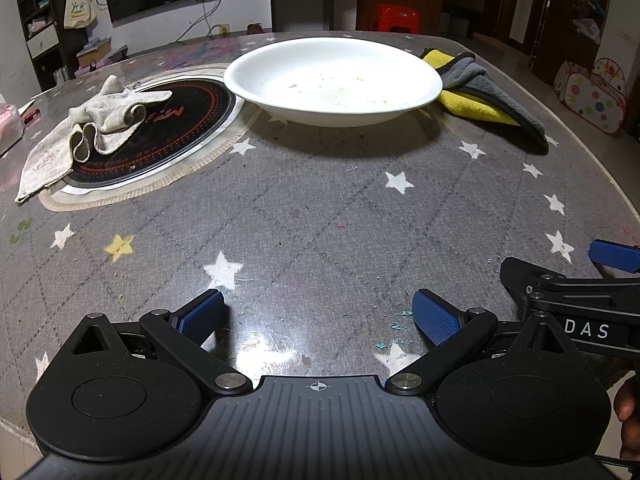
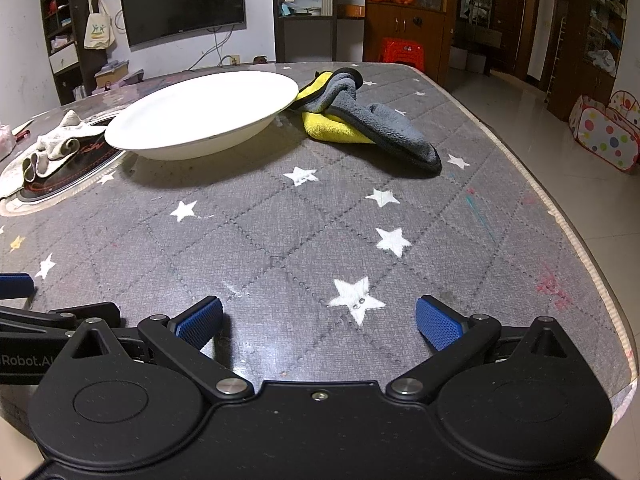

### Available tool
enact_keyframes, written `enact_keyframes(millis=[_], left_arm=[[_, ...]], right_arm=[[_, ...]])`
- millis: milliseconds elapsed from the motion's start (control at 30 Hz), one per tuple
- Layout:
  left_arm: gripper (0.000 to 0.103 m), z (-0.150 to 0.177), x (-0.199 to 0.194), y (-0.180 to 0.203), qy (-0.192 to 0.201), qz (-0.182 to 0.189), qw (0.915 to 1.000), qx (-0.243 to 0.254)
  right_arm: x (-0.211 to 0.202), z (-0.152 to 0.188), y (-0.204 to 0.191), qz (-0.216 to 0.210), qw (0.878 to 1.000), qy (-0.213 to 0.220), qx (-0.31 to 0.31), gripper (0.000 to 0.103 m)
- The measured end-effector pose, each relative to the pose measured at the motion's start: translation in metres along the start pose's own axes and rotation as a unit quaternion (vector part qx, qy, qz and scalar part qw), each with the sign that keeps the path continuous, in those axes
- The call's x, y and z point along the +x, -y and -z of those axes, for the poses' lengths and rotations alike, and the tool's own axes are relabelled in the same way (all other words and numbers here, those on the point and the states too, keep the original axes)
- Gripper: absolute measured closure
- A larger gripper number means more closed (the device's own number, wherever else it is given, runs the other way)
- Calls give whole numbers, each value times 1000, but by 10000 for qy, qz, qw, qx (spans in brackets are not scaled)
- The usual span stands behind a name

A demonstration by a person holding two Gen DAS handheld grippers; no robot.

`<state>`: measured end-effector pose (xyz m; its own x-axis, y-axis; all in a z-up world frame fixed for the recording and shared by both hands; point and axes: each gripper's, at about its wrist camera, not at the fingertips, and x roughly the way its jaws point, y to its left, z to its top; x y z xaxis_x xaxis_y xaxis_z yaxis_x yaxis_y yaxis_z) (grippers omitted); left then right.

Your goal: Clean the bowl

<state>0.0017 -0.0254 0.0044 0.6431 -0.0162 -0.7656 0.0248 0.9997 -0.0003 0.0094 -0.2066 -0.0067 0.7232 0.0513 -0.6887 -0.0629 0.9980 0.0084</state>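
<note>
Both tongs sit low over the near edge of the grey star-patterned quilted tablecloth point(image 1: 320, 208), and nothing is in either of them. The left tongs point(image 1: 318, 318) are released, blue pads spread wide with only shiny table cover between them. The right tongs point(image 2: 320, 322) are the same, splayed and empty, just beside the left pair.

Well ahead of both lies the wide shallow white bowl point(image 1: 334, 80), flat on the table, and from the left camera you can see crumbs and yellowish smears scattered across its bottom. So by my reading the cleaning has not begun; this is the opening reach.

Ahead and to the right of the bowl, tucked against its rim, lies the crumpled yellow-and-grey microfibre cloth point(image 2: 360, 120). Ahead and to the left, a worn off-white rag point(image 1: 86, 128) is draped over the round black induction hob point(image 1: 160, 132) set into the table.

The next move probably calls for the right tongs to travel forward and pinch the microfibre cloth by a raised fold, while the left goes ahead to steady the bowl's rim
</note>
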Motion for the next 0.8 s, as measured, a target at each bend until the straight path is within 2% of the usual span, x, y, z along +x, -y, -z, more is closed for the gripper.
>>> enact_keyframes(millis=[167,233,300,800], left_arm=[[1,1,0,1,11,-3,10000,-5],[1,1,1,1,14,-5,10000,-10],[1,1,1,1,13,-5,10000,-12],[1,1,1,1,-2,-7,10000,-11]], right_arm=[[1,0,0,4,10000,-3,4,0],[-1,11,1,8,10000,5,5,0],[-1,0,0,6,10000,-5,3,0],[-1,-1,0,14,10000,8,15,0]])
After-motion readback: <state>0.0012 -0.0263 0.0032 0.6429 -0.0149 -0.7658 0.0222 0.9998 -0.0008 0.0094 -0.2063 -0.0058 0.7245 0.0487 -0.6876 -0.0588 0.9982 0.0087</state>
